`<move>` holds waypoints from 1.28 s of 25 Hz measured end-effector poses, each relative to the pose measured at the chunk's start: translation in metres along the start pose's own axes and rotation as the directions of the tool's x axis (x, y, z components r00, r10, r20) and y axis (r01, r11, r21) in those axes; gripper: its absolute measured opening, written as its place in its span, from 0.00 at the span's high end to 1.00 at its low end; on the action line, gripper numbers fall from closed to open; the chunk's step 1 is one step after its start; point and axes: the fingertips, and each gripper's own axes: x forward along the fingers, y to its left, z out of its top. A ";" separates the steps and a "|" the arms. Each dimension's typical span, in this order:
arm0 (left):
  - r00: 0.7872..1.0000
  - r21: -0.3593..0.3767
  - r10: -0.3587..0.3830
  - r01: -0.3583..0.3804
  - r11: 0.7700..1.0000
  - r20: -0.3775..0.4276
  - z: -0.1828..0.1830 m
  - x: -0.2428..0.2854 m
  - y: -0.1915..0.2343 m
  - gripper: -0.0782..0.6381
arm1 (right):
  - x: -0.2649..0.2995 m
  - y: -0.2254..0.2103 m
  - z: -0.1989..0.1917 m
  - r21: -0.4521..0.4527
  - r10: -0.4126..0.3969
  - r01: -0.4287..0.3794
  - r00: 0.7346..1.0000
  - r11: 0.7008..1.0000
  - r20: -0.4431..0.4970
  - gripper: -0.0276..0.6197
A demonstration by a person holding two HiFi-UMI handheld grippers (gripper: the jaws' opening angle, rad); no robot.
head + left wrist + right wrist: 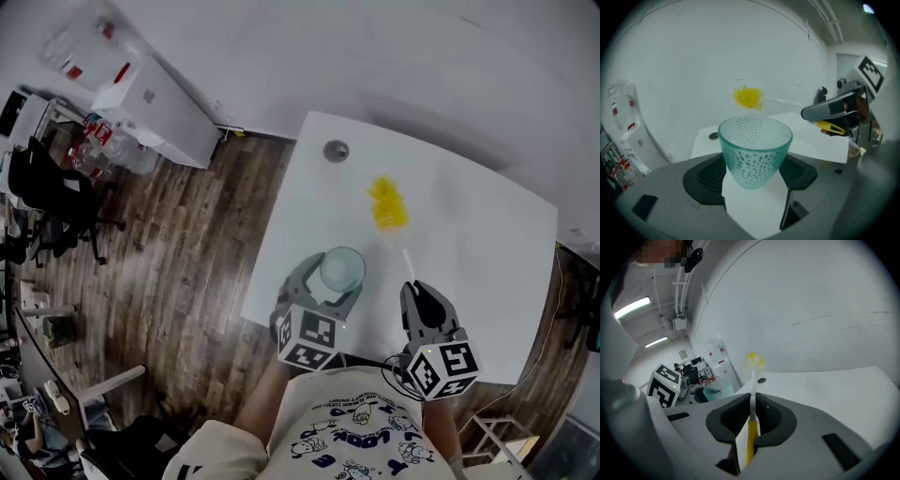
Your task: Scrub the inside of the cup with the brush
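You are holding the cup (342,270) in the left gripper (326,284) over the near left part of the white table (478,234). In the left gripper view its two jaws are spread wide and pressing the lower wall of the cup (754,150) from both sides. The cup is pale green dimpled glass, upright, with its mouth open upward. Through its wall only its own pattern is showing. Whether its base is resting on the table cannot be told.

You are gripping the brush (387,204) in the right gripper (418,298), just to the right of the cup. In the right gripper view the jaws are nearly together, pinching the yellow handle of the brush (752,380). Its thin white shaft is pointing away from you, toward the far side of the table. The yellow bristle head is lying outside the cup, well apart from it and farther out, and in the left gripper view it is showing blurred against the wall, above the tabletop.

A small round grey disc (336,150) is lying near the far left corner of the table. A wooden floor (178,253) is showing to the left, with a white cabinet (159,108) against the wall.
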 end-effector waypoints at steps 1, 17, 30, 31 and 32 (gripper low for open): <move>1.000 0.000 0.003 -0.003 1.000 -0.003 0.000 -0.001 0.001 0.40 | -0.002 0.000 0.000 -0.004 0.004 -0.004 1.000 1.000 -0.001 0.89; 0.995 0.090 0.087 -0.082 0.993 -0.044 0.013 -0.017 0.024 0.40 | -0.039 0.031 0.019 -0.153 0.150 -0.155 0.988 0.976 -0.042 0.89; 0.982 0.196 0.122 -0.093 0.976 -0.142 0.008 -0.033 0.037 0.40 | -0.063 0.051 0.017 -0.266 0.275 -0.318 0.943 0.910 -0.188 0.89; 0.980 0.211 0.133 -0.099 0.972 -0.150 0.008 -0.035 0.039 0.40 | -0.064 0.052 0.015 -0.269 0.278 -0.325 0.940 0.907 -0.198 0.89; 0.977 0.225 0.145 -0.108 0.968 -0.156 0.007 -0.036 0.041 0.40 | -0.064 0.054 0.015 -0.273 0.280 -0.330 0.937 0.904 -0.208 0.89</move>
